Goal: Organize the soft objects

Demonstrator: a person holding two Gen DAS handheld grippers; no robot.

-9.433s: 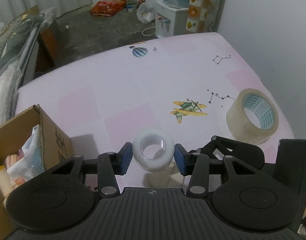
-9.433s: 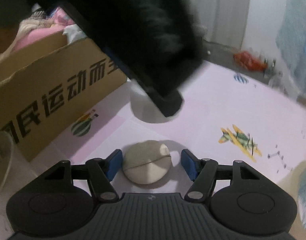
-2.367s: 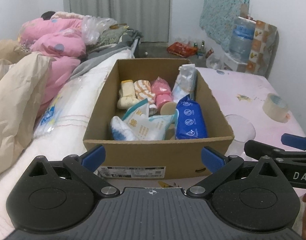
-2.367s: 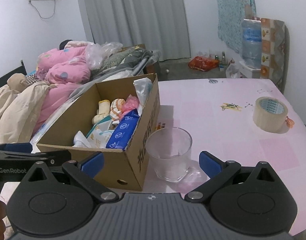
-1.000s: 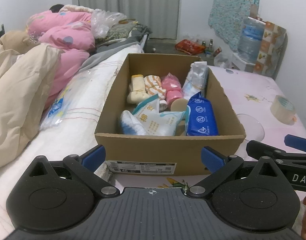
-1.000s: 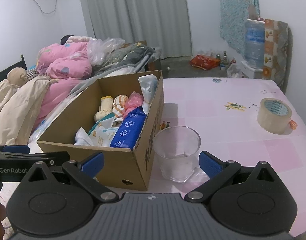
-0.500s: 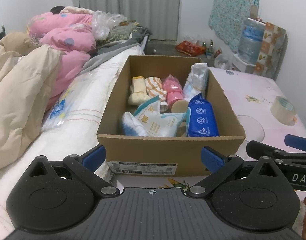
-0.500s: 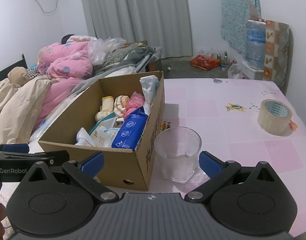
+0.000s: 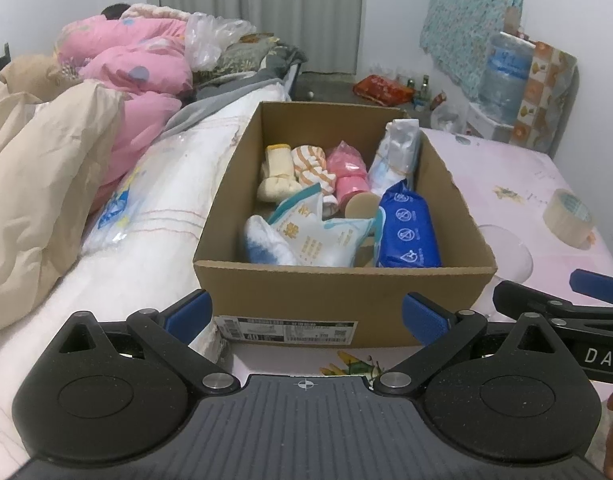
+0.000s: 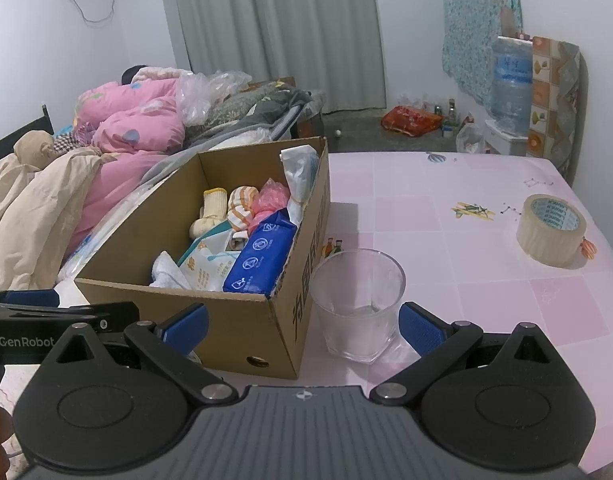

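Observation:
A cardboard box [image 9: 346,292] stands at the table's left edge beside the bed; it also shows in the right wrist view [image 10: 234,320]. It holds soft things: a blue wipes pack [image 9: 408,232], a white-and-teal bag [image 9: 318,236], cream socks [image 9: 276,176], a striped sock [image 9: 310,168], a pink bundle [image 9: 348,172] and a beige puff [image 9: 362,204]. My left gripper [image 9: 306,314] is open and empty, held back in front of the box. My right gripper [image 10: 302,322] is open and empty, near the box's corner and a clear plastic cup [image 10: 358,304].
A roll of clear packing tape [image 10: 550,224] lies on the pink table [image 10: 446,216] at the right. A bed with beige and pink quilts [image 9: 66,152] runs along the left of the box. A water bottle [image 10: 512,76] stands by the far wall.
Over the last second both grippers drifted only slightly and stay open and empty. Earlier, the left held a white ring and the right bracketed the beige puff on the table.

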